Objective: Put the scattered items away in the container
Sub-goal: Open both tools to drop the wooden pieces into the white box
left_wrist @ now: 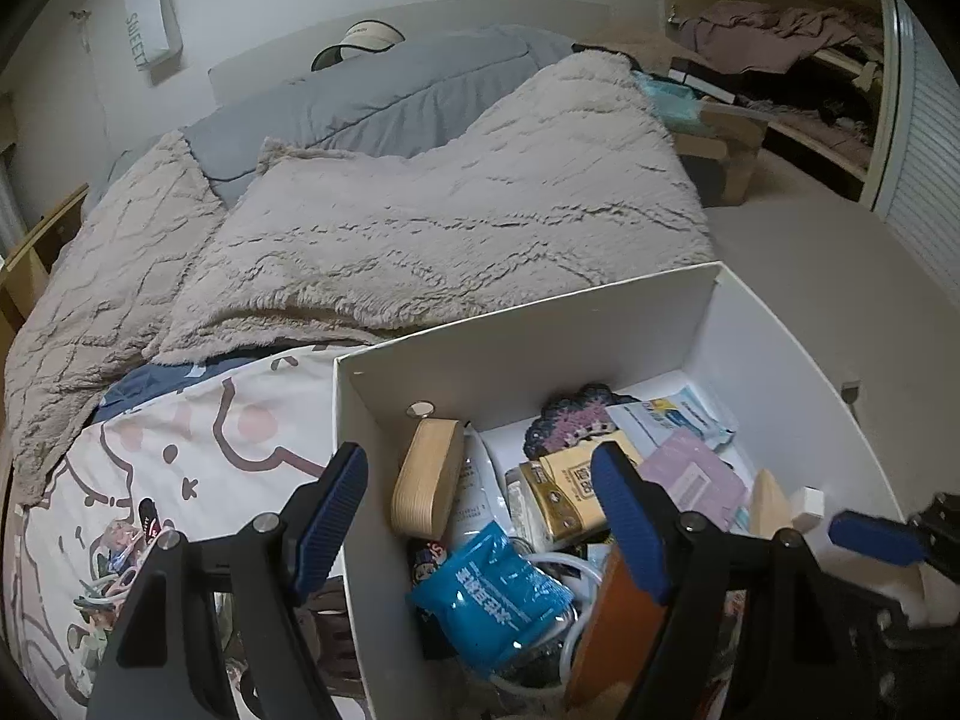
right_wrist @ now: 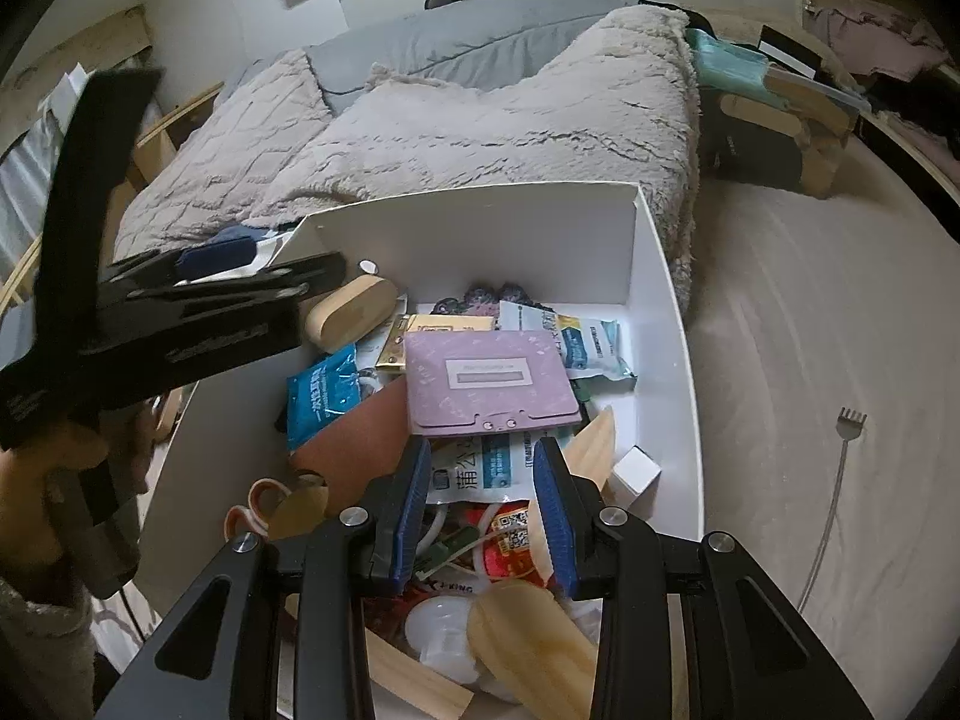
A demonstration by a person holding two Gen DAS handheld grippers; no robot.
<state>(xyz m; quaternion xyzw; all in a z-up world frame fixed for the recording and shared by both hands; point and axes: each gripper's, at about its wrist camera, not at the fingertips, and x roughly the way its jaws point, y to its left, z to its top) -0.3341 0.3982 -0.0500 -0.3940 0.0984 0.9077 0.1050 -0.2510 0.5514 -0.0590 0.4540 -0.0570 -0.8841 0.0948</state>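
A white box point(left_wrist: 528, 336) stands on the bed, also in the right wrist view point(right_wrist: 480, 204), and is full of items: a blue packet point(left_wrist: 492, 594), a wooden oval case point(left_wrist: 426, 474), a yellow pack point(left_wrist: 570, 492), a purple card wallet point(right_wrist: 489, 381). My left gripper point(left_wrist: 480, 510) is open and empty, with its jaws either side of the box's left wall. My right gripper point(right_wrist: 483, 510) is open and empty above the box's near end. Its blue fingertip point(left_wrist: 870, 534) shows in the left wrist view. The left gripper's black body point(right_wrist: 150, 324) shows at the left of the right wrist view.
A fluffy beige blanket point(left_wrist: 450, 222) and grey pillows point(left_wrist: 360, 102) cover the bed behind the box. A cartoon-print sheet point(left_wrist: 180, 456) lies left of it. A metal back scratcher point(right_wrist: 834, 492) lies on the floor to the right. A wooden stool point(right_wrist: 780, 120) and shelves point(left_wrist: 810, 78) stand beyond.
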